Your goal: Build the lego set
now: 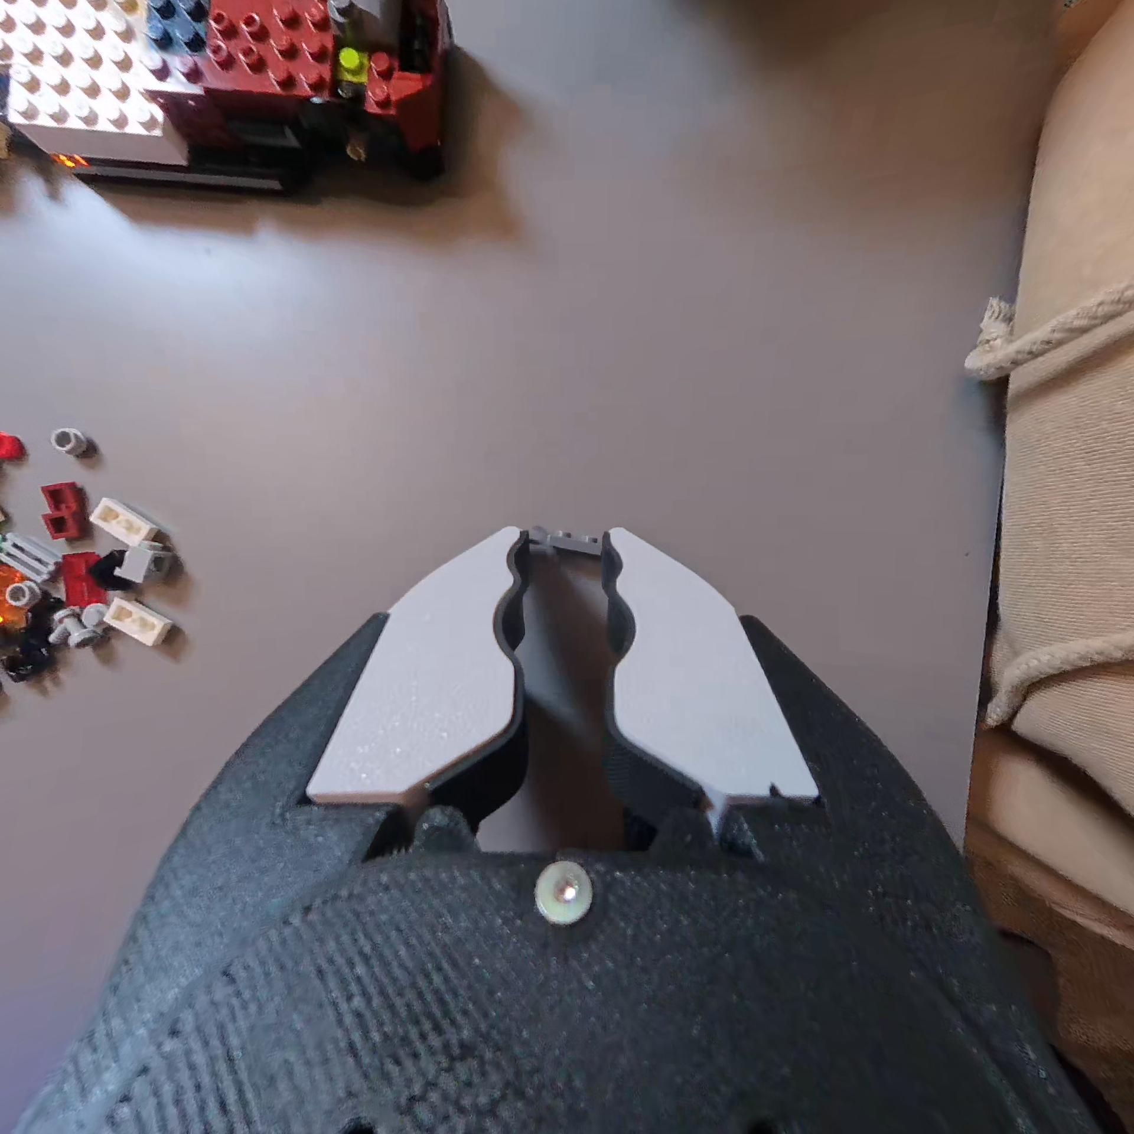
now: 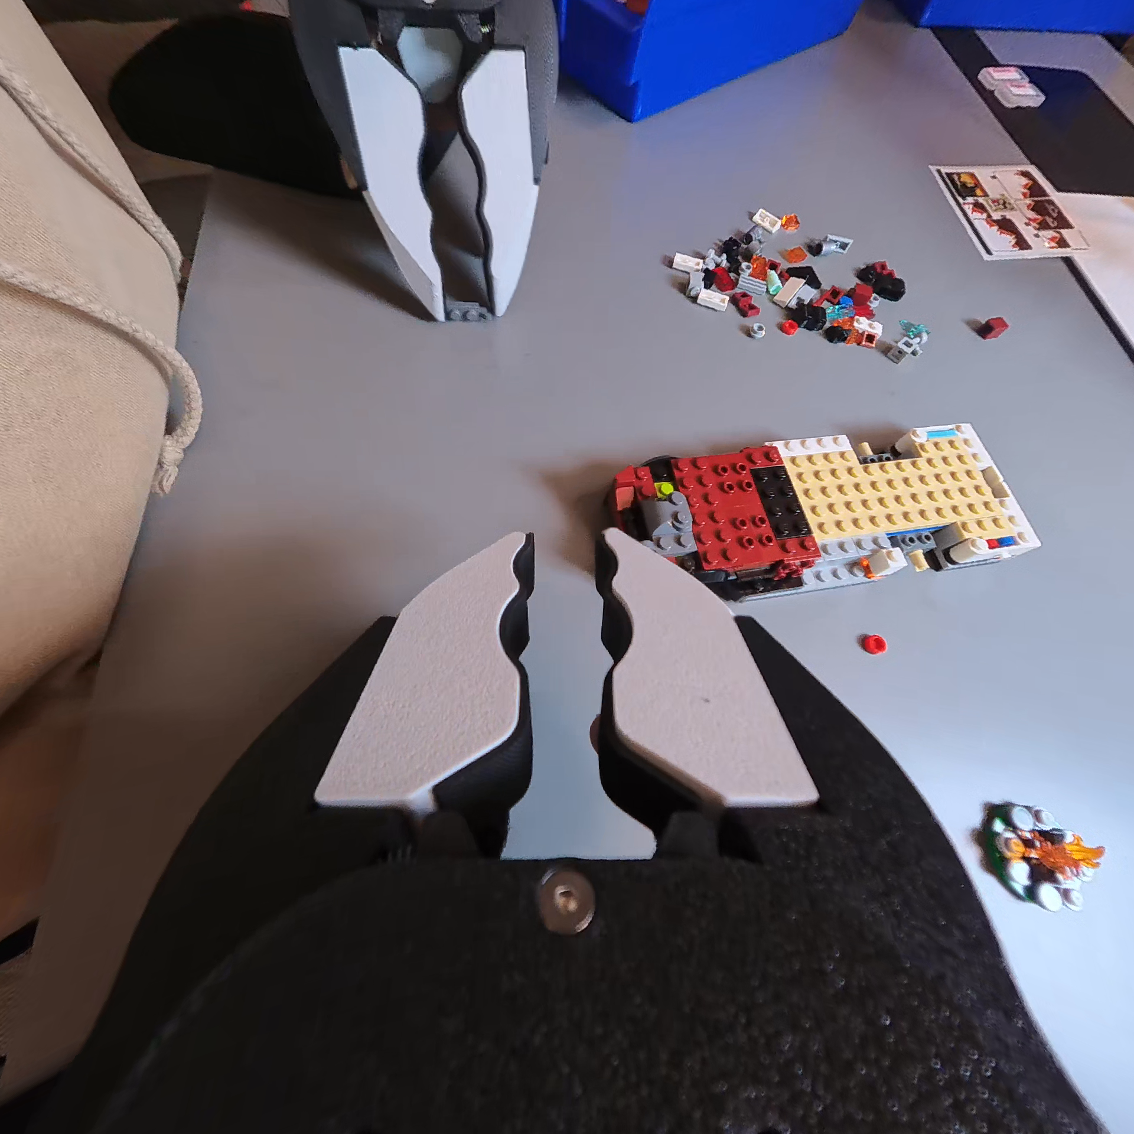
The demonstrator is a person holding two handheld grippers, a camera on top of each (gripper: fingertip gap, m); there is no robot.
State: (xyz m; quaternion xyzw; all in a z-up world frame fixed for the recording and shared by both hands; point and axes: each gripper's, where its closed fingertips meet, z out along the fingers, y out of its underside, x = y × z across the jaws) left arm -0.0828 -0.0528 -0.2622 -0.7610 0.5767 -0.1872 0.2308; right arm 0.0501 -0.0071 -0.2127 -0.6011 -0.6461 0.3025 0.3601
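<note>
Your left gripper (image 1: 566,540) pinched small grey stud plate (image 1: 567,541) by its ends at fingertips. Your right gripper (image 2: 564,552) stood spread, empty, beside red-and-tan brick model (image 2: 816,509).

Your left gripper (image 1: 566,543) pinches a small grey studded plate (image 1: 567,541), level, at frame centre, over the bare grey table (image 1: 675,368).

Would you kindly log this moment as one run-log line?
left gripper: shut on small grey plate | right gripper: open, empty | brick model: on table
</note>
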